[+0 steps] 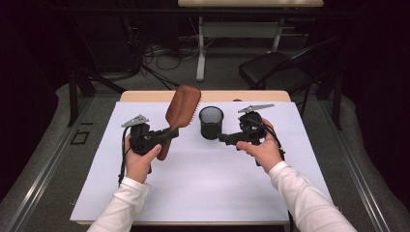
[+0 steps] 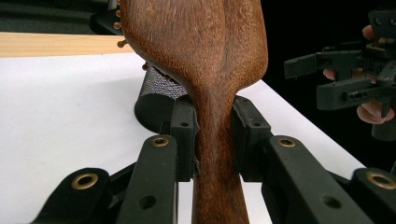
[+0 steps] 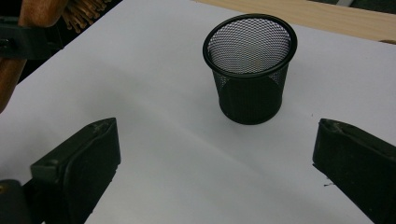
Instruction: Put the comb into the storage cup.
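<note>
Space ahead of the wide-spread right gripper (image 3: 215, 163) is occupied by one, seemingly empty, mesh pen cup (image 3: 251, 70); one wooden hairbrush (image 2: 205, 70) is clamped by the left gripper (image 2: 212, 135).

Both forearms wear long white sleeves (image 1: 121, 205) that end at the wrist. The left gripper (image 1: 170, 132) is matt black plastic, blocky, with a grey three-cornered plate (image 1: 136, 120) on top and a black cable (image 1: 123, 159) trailing along the sleeve. In the left gripper view its linked arms carry brass-ringed holes (image 2: 85, 180) and small plain bores. The right gripper (image 1: 223, 137) is the same black build, with its own grey plate (image 1: 256, 108) and thick, square-ended pads (image 3: 95, 154).
</note>
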A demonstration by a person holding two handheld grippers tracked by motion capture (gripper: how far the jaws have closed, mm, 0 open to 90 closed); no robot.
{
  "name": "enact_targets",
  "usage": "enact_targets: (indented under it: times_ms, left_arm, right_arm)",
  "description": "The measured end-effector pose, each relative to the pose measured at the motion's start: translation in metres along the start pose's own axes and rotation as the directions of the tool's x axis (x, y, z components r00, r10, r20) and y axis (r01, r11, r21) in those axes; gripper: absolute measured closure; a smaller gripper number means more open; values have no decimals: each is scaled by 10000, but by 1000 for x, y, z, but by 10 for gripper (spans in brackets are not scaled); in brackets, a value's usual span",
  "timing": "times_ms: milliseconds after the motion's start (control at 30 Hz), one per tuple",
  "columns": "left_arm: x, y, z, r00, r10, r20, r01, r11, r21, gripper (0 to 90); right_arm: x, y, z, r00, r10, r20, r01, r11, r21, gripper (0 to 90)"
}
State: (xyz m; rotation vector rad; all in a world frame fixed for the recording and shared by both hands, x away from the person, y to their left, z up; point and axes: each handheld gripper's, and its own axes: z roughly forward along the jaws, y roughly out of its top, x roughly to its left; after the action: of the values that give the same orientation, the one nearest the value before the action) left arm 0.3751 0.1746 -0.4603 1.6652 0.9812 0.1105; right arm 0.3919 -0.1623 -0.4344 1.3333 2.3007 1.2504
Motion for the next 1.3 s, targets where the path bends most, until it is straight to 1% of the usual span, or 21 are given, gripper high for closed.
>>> enact_targets:
  times_ms: [167,267,433,467,533,567,633,667,733,767,800,833,867,1000,1033,1067,1100,1133,1167,1267,1300]
  left_arm:
    - [0,0,0,10000,3,15,-3,10000,-27,730]
    - [0,-1,0,10000,4,6,-4,10000,-22,730]
    - [0,-1,1,10000,8,7,-8,10000,4,730]
    - [0,-1,1,10000,7,2,-7,10000,7,730]
    - [0,-2,2,10000,21,4,-21,10000,-3,730]
    - [-1,-2,2,10000,-1,10,1,10000,1,730]
    - [-1,-2,3,10000,15,23,-15,10000,24,730]
    - [-1,-2,3,10000,12,31,-12,10000,18,730]
    - [-1,-3,3,10000,28,42,-28,10000,33,730]
    - [-1,-3,4,10000,20,41,-21,10000,45,730]
    - [-1,-3,4,10000,7,33,-7,10000,59,730]
    - [-1,-3,4,10000,7,33,-7,10000,59,730]
    - [-1,-3,4,10000,4,47,-4,10000,63,730]
    - [-2,-4,6,9999,36,100,-37,10000,82,730]
    - [-2,-4,6,9999,35,104,-36,10000,88,730]
    - [-2,-4,6,9999,39,117,-41,9999,98,730]
    - [-2,-4,7,9999,44,118,-46,9999,109,730]
    - [-3,-4,7,9999,55,120,-56,9999,113,730]
    - [-3,-5,7,9999,67,141,-69,9999,110,730]
    - [-4,-5,8,9998,79,192,-82,9998,153,730]
    - [-5,-5,9,9998,87,205,-90,9998,161,730]
  right_arm:
    - [0,7,3,9999,81,-144,-80,9999,88,6]
    - [-1,15,8,9995,247,-210,-244,9996,153,7]
    - [-2,22,11,9985,431,-344,-429,9991,73,7]
    - [-3,26,12,9974,603,-404,-599,9981,119,8]
    - [-3,27,13,9971,626,-436,-622,9980,107,9]
    - [-3,31,15,9953,795,-549,-792,9968,76,14]
    - [-3,33,16,9943,871,-619,-872,9962,20,17]
    - [-3,36,17,9907,1080,-831,-1090,9940,-73,28]
    - [-2,40,18,9855,1292,-1102,-1319,9911,-169,35]
    - [-2,40,18,9855,1292,-1102,-1319,9911,-169,35]
    - [-1,43,19,9799,1425,-1396,-1480,9886,-296,43]
    - [-1,43,19,9799,1425,-1396,-1480,9886,-296,43]
    - [1,46,20,9762,1510,-1557,-1583,9868,-353,44]
    - [5,51,24,9715,1541,-1803,-1648,9853,-458,45]
    - [5,51,24,9715,1541,-1803,-1648,9853,-458,45]
    - [8,54,25,9676,1588,-1962,-1721,9837,-523,45]
    - [8,54,25,9676,1588,-1962,-1721,9837,-523,45]
    - [10,56,27,9646,1610,-2088,-1761,9828,-558,45]
    - [10,56,27,9646,1610,-2088,-1761,9828,-558,45]
    - [13,60,29,9587,1691,-2287,-1873,9805,-600,45]
    - [13,60,29,9587,1691,-2287,-1873,9805,-600,45]
